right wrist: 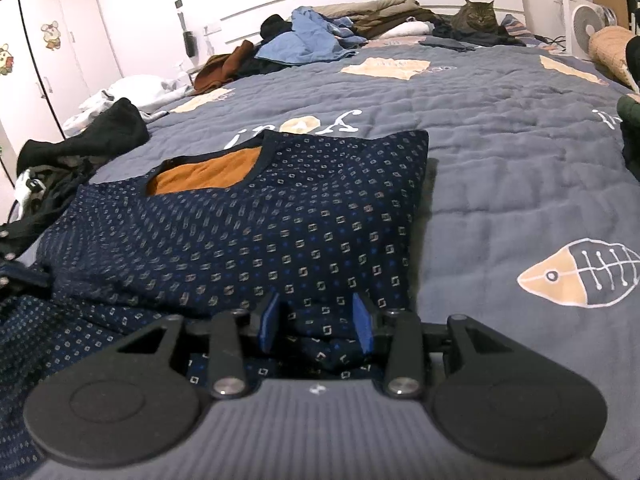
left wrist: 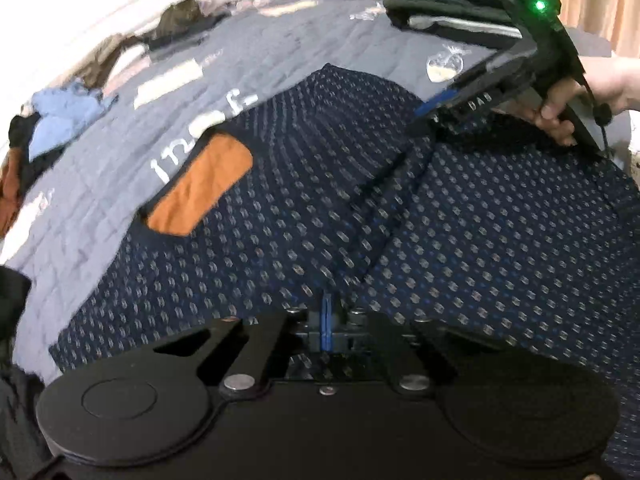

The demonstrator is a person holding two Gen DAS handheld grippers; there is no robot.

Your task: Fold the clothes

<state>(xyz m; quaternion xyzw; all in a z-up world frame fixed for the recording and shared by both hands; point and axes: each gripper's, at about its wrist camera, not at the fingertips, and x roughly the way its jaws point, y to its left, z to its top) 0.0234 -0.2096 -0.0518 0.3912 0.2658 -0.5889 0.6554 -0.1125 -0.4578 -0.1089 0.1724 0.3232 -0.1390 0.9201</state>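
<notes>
A navy sweater (right wrist: 280, 216) with a small light pattern and an orange lining at the neck (right wrist: 208, 174) lies on the grey quilted bed cover (right wrist: 500, 152), its sides folded in. In the right wrist view my right gripper (right wrist: 318, 320) stands open at the sweater's near edge, a bunched fold of the fabric between its blue pads (right wrist: 362, 320). The left wrist view shows the same sweater (left wrist: 480, 240). There my left gripper (left wrist: 327, 320) is shut, its blue pads pressed together where creases of the fabric meet. A hand holds the right gripper (left wrist: 420, 116) over the far edge.
A cat (right wrist: 478, 18) sits at the headboard beside a heap of unfolded clothes (right wrist: 312, 40). A black garment (right wrist: 100, 132) lies left of the sweater. A stack of folded dark clothes (left wrist: 440, 8) rests on the bed's far side. A fan (right wrist: 588, 24) stands right.
</notes>
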